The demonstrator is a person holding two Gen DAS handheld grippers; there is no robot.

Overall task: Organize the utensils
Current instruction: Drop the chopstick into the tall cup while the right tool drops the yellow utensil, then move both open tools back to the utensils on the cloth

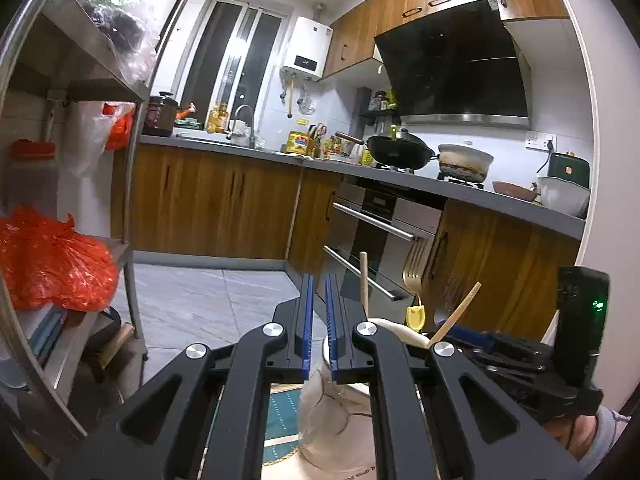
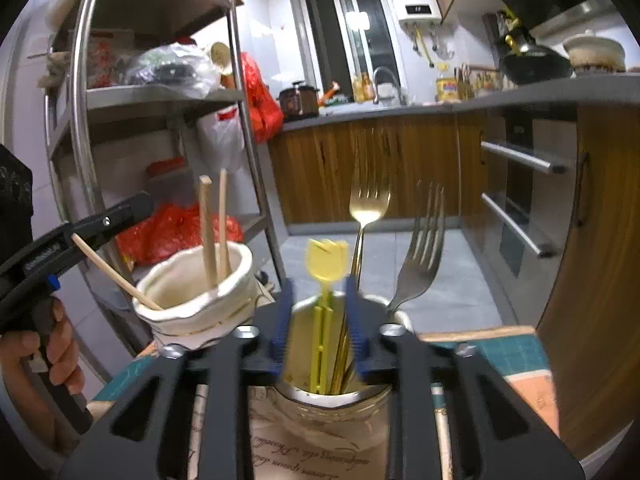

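A: Kitchen background: wood-fronted cabinets, grey worktop [image 1: 328, 166] carrying a black wok [image 1: 400, 152] and a white pot [image 1: 464, 160]; steel shelf rack [image 2: 160, 96] with red bags off to the side.

B: Landmark for positions?

A: Glass jar [image 2: 320, 420] with script lettering, directly under the right tool [image 2: 320, 320]. It stands on a patterned mat [image 2: 500, 352].

B: Jar contents?

A: Yellow plastic pick [image 2: 326, 264] with a tulip-shaped head, gold fork [image 2: 370, 200], silver fork [image 2: 420, 256] leaning toward the cabinet side. All stand tines or head upward.

B: State of the right tool?

A: Blue pads spread. The yellow pick's stem and the gold fork's handle rise between them; no pad contact visible.

B: Beside the jar?

A: White ceramic cup [image 2: 200, 300] with a wavy rim, just beside the jar on the rack side. Three wooden chopsticks [image 2: 208, 228] in it, two upright, one tilted outward toward the left tool [image 1: 318, 308].

B: Left tool?

A: Fingers nearly together, narrow gap, nothing between them. It sits above the cup.
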